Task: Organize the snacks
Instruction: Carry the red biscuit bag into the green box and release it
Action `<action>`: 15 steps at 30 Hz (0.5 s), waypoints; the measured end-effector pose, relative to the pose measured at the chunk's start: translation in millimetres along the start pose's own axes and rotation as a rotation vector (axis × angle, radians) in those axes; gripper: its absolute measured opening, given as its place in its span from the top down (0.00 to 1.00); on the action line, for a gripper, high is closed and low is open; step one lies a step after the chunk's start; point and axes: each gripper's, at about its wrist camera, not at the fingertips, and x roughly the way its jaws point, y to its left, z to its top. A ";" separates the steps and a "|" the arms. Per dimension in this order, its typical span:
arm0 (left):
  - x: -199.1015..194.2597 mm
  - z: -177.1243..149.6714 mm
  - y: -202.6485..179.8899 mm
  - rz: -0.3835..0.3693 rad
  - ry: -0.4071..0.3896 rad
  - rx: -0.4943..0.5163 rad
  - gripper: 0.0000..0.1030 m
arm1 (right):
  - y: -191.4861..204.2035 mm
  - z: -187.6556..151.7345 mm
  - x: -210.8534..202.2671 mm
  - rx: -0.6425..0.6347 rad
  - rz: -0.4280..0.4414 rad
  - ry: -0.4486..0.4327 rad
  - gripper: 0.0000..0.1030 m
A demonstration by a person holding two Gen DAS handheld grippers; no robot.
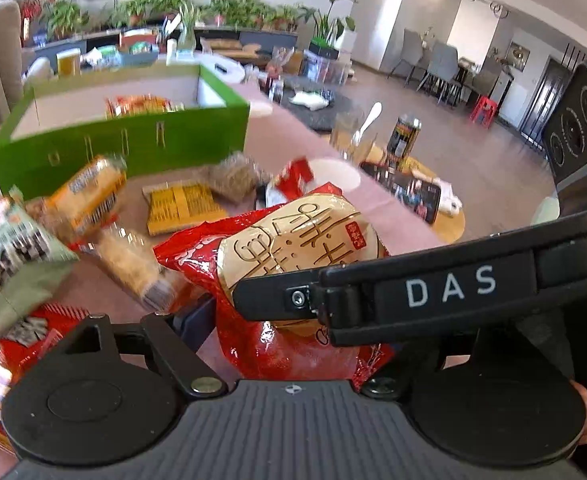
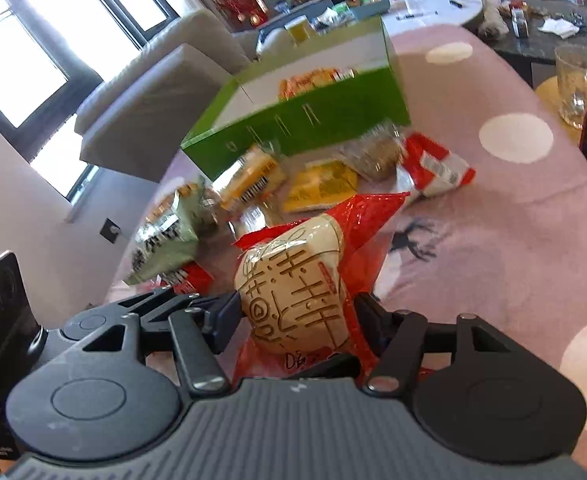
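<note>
A big red snack bag with a cream label [image 1: 293, 240] [image 2: 297, 284] is held above the pink table. My right gripper [image 2: 297, 320] is shut on its lower end. My left gripper [image 1: 269, 320] holds the same bag; its left finger pad [image 1: 197, 320] touches the bag, while the right gripper's black body crosses in front and hides the other finger. A green box [image 1: 133, 144] [image 2: 301, 120] stands open behind, with an orange packet [image 1: 141, 106] inside. Loose snacks lie before it: an orange pack [image 1: 89, 192], a yellow packet [image 1: 181, 206], a green bag [image 1: 9, 256], a red-white packet [image 2: 433, 164].
The pink dotted tablecloth [image 2: 513, 216] stretches to the right. A glass with a spoon [image 2: 577, 84] [image 1: 353, 132], a can [image 1: 403, 136] and a phone [image 1: 413, 194] sit on a yellow mat at the right edge. A grey sofa [image 2: 153, 92] stands left of the table.
</note>
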 end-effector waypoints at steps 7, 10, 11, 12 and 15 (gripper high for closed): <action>-17.1 21.2 3.5 0.032 -0.089 0.029 0.21 | 14.8 21.3 -8.0 -0.034 0.035 -0.074 0.42; -23.9 30.0 7.7 0.056 -0.122 0.034 0.21 | 20.2 33.5 -6.5 -0.039 0.060 -0.094 0.42; -26.3 33.0 9.5 0.063 -0.132 0.035 0.21 | 22.7 37.0 -5.5 -0.044 0.068 -0.101 0.42; -29.2 35.5 11.1 0.069 -0.138 0.035 0.21 | 25.0 39.7 -4.5 -0.049 0.074 -0.106 0.42; -33.4 41.9 18.6 0.088 -0.152 0.027 0.22 | 31.6 46.5 -0.4 -0.071 0.089 -0.115 0.42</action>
